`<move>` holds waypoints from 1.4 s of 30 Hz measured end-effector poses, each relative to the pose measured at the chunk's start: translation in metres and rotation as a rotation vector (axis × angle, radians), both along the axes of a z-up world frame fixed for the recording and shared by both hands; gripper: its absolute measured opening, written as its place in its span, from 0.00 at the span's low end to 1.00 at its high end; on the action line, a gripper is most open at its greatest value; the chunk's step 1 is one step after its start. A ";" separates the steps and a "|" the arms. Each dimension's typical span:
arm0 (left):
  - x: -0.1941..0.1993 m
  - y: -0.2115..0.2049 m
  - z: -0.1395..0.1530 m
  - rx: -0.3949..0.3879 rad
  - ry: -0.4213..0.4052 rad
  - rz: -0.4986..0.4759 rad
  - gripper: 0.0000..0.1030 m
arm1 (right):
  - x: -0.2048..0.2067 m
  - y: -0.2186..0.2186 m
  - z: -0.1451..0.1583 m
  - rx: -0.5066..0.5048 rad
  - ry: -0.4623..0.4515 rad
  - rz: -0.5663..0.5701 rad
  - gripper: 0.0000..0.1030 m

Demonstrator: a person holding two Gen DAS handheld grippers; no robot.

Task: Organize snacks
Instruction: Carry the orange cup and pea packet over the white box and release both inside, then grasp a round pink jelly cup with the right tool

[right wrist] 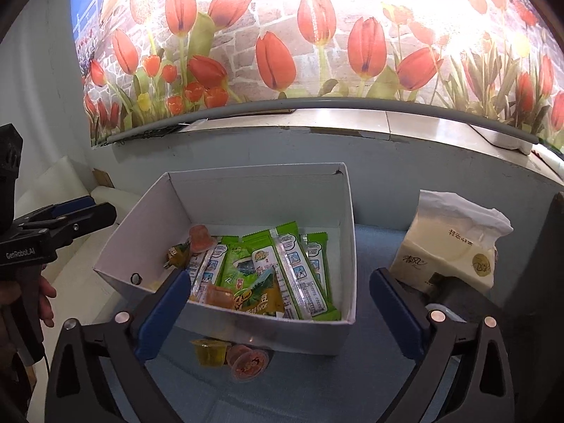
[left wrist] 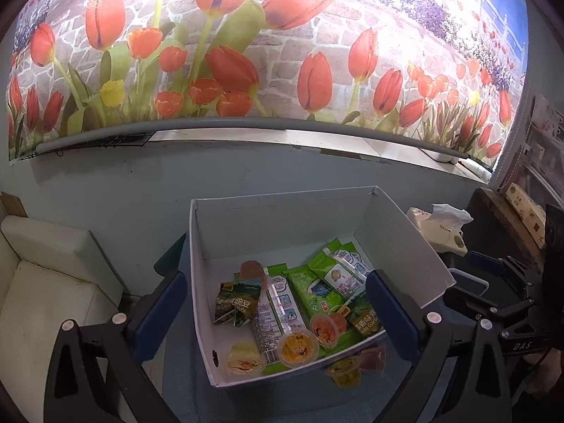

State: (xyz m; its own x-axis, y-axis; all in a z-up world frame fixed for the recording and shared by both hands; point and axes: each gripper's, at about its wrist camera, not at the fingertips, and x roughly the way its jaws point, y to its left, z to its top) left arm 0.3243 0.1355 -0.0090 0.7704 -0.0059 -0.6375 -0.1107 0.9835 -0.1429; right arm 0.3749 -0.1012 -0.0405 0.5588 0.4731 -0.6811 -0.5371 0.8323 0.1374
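Observation:
A white cardboard box [left wrist: 246, 218] [right wrist: 253, 190] stands on a blue-grey table and holds green snack packets [left wrist: 317, 289] [right wrist: 282, 275], clear stick packs and several jelly cups [left wrist: 296, 347]. Outside the box's near wall lie a yellow jelly cup [right wrist: 208, 352] [left wrist: 345, 373] and an orange jelly cup [right wrist: 248, 363] [left wrist: 373, 356]. My left gripper [left wrist: 278, 317] is open and empty, its fingers on either side of the box's near end. My right gripper [right wrist: 278, 310] is open and empty, just before the box and above the two loose cups.
A pack of tissues [right wrist: 454, 243] [left wrist: 440, 225] stands right of the box. A white cushioned seat [left wrist: 46, 282] is at the left. A wall with a ledge and a tulip mural [left wrist: 282, 53] rises behind the table.

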 end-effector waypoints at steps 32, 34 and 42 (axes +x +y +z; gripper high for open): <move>-0.222 -0.072 -0.047 -0.120 0.024 -0.082 1.00 | -0.020 0.013 -0.123 -0.040 0.161 0.188 0.61; -0.227 -0.071 -0.053 -0.128 0.036 -0.074 1.00 | -0.019 0.015 -0.125 -0.027 0.171 0.190 0.53; -0.218 -0.070 -0.066 -0.137 0.065 -0.062 1.00 | -0.037 0.011 -0.117 -0.026 0.145 0.227 0.49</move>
